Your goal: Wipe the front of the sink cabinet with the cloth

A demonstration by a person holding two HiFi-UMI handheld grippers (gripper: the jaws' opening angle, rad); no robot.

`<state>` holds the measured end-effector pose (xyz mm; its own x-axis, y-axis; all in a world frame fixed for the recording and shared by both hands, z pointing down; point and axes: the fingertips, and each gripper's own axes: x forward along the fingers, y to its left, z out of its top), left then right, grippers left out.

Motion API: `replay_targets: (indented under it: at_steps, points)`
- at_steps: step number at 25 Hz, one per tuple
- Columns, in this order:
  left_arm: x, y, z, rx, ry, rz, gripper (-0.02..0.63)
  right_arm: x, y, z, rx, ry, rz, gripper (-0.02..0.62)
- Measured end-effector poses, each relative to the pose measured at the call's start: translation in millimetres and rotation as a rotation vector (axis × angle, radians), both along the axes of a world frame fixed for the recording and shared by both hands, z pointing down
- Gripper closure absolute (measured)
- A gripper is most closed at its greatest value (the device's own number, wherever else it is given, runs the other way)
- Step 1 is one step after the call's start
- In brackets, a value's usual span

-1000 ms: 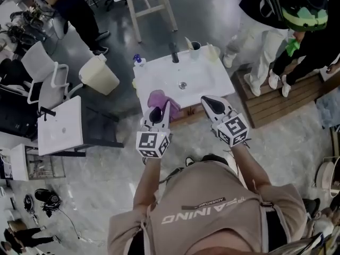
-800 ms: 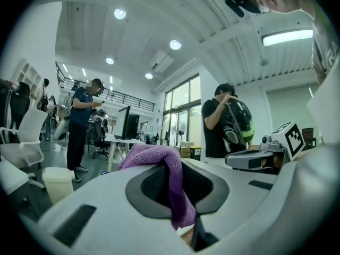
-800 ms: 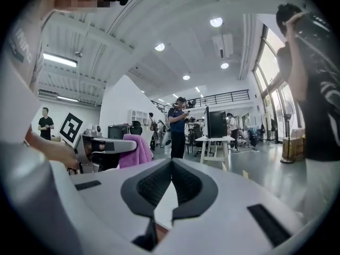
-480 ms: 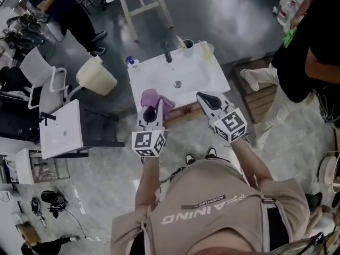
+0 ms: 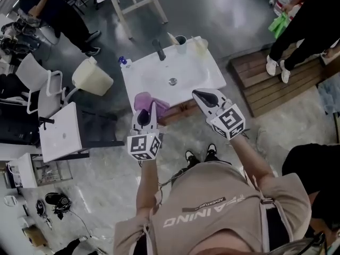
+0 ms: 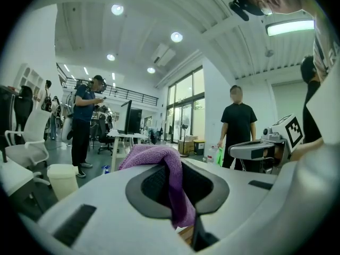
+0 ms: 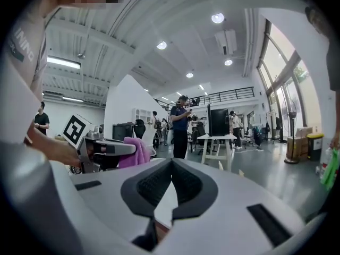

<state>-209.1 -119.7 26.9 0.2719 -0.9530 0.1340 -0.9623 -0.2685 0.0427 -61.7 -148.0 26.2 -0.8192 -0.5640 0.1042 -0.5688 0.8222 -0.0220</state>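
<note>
Now, left gripper [image 5: 146,114] clamps the cloth [image 5: 142,100] over the sink cabinet [image 5: 179,110] — right gripper [image 5: 204,96] closed, empty. Wiping looks unstarted; next, lower cloth to the front.

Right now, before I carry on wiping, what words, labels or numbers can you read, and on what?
"ADVENTURE": small dark strip on the person's beige T-shirt, upside down in the head view.
"TRAINING": large pale letters on the same shirt.
Cubes on the left hand-held gripper and right hand-held gripper: square markers only, no words.
Nothing else is legible.
</note>
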Motion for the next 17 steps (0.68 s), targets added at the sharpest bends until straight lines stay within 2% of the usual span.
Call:
replay_targets:
  at_steps: [17]
  points:
    - [-7.6, 25.9, -8.7, 0.019, 0.001, -0.023, 0.569, -5.0, 22.1, -10.8, 0.013, 0.002, -0.023, 0.584]
